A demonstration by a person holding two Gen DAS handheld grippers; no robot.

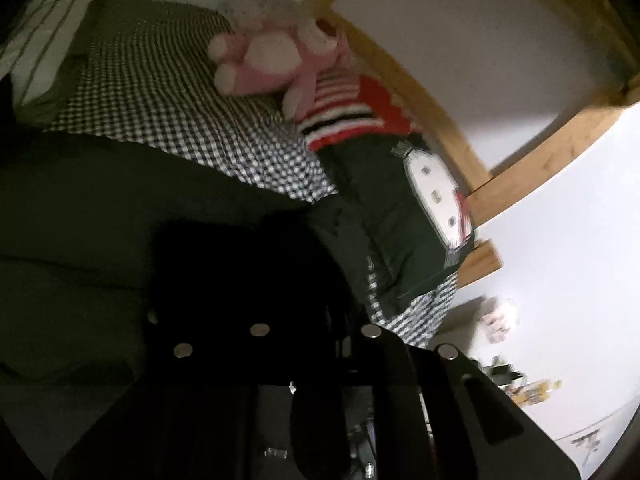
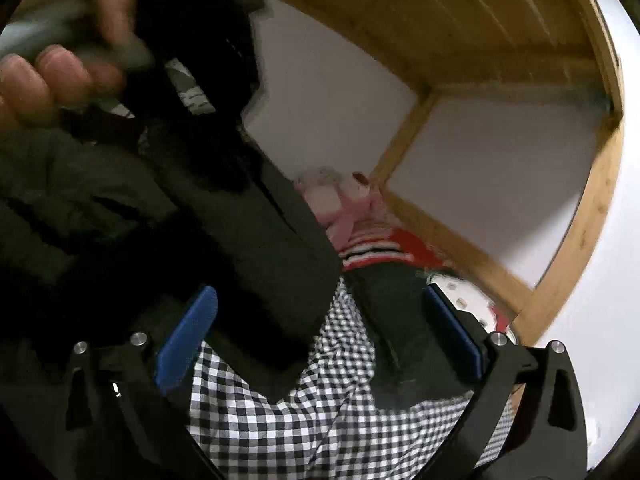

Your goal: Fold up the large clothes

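A large dark green garment (image 1: 80,208) lies bunched on a black-and-white checked bedsheet (image 1: 168,92). My left gripper (image 1: 256,264) is close over it. Its fingers are black against the dark cloth, and appear closed on a fold of it. In the right wrist view the garment (image 2: 72,184) hangs lifted at the left, with the left gripper's black body (image 2: 224,128) and the hand holding it above. My right gripper (image 2: 320,332) is open, its blue pads (image 2: 188,340) wide apart, with a corner of the garment hanging between them over the checked sheet (image 2: 280,420).
A pink plush toy (image 1: 264,60), a red-and-white striped knit (image 1: 340,120) and a dark green snowman cushion (image 1: 404,208) lie along the bed's far side. A wooden bunk frame (image 1: 420,92) and white wall stand behind. A striped pillow (image 1: 52,28) sits at the head.
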